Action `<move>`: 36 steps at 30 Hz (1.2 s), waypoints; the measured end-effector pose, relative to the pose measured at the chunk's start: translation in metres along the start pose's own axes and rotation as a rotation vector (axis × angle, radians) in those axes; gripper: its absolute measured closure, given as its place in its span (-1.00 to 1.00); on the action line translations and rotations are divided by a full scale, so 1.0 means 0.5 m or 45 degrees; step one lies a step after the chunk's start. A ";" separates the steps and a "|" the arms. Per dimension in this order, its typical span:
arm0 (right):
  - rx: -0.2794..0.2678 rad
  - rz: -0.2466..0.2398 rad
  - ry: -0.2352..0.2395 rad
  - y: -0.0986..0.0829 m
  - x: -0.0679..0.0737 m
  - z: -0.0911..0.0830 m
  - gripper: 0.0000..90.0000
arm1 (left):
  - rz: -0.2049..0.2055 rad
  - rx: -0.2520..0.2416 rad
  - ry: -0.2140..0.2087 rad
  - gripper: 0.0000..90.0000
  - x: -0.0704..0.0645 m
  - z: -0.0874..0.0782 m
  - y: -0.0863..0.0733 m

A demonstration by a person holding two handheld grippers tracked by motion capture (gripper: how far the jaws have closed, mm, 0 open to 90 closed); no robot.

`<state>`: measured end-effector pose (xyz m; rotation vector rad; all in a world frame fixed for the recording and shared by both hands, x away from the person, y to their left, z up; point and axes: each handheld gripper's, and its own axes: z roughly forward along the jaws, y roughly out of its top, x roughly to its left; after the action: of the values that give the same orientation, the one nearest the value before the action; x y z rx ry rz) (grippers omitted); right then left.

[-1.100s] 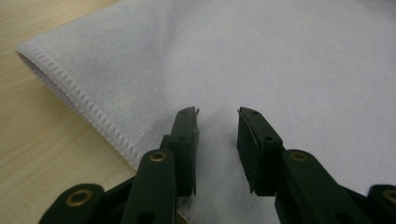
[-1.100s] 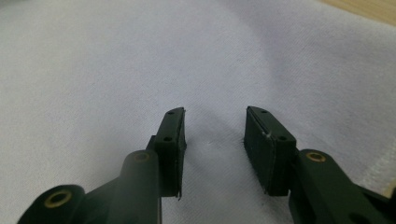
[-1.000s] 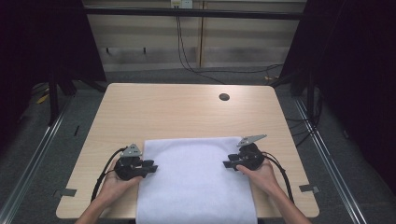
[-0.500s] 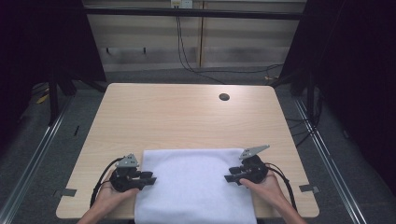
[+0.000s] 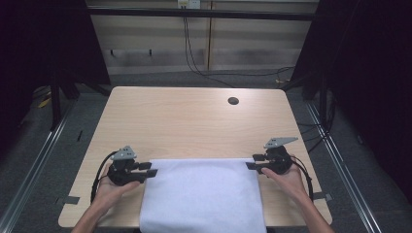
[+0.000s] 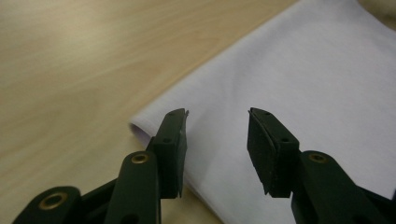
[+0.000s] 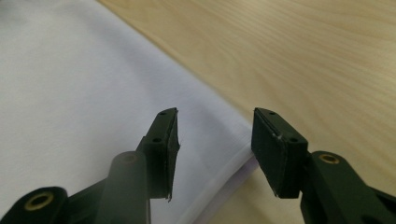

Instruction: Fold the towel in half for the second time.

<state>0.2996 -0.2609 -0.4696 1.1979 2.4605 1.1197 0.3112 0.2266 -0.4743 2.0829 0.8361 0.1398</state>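
Two tongs, one in each of our hands, sit at the far corners of a white cloth point(image 5: 203, 194) that lies flat on the pale wooden surface point(image 5: 184, 121), close to its near edge and roughly midway between its left and right edges; the cloth's near end reaches the near edge of the surface and runs out of the bottom of the high view. We see no box, bowl or other vessel on the surface, and no readable print or label on the cloth or on the tongs. Our left tongs point(image 5: 148, 171) rest at the cloth's far left corner, jaws spread apart with a clear gap between them; in the left gripper view the left tongs point(image 6: 217, 140) straddle that corner, the left jaw over the folded hem at the very edge and the right jaw over the white fabric, neither pinching it. Our right tongs point(image 5: 252, 162) rest at the cloth's far right corner, likewise released; in the right gripper view the right tongs point(image 7: 215, 140) have the left jaw above the fabric and the right jaw above the hemmed edge where cloth meets bare wood, nothing caught between them. Whether the jaw tips touch the fabric we cannot tell. A small dark round hole point(image 5: 233, 101) lies near the far right corner of the surface, well apart from the cloth.
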 end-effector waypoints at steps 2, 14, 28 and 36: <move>0.013 0.024 0.004 0.004 -0.020 0.019 0.09 | -0.012 0.008 0.032 0.26 0.017 0.007 0.010; 0.045 0.138 0.100 -0.016 -0.066 0.056 0.28 | -0.076 -0.001 0.099 0.07 0.042 0.014 -0.011; 0.070 0.108 0.123 -0.017 -0.056 0.062 0.87 | -0.058 0.065 0.043 0.03 0.062 0.067 0.016; 0.071 0.096 0.110 -0.017 -0.053 0.062 0.87 | 0.015 0.130 0.036 0.32 0.043 0.073 0.005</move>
<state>0.3262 -0.2668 -0.5009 1.2940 2.5454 1.1527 0.3432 0.2137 -0.4994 2.1860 0.8639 0.1360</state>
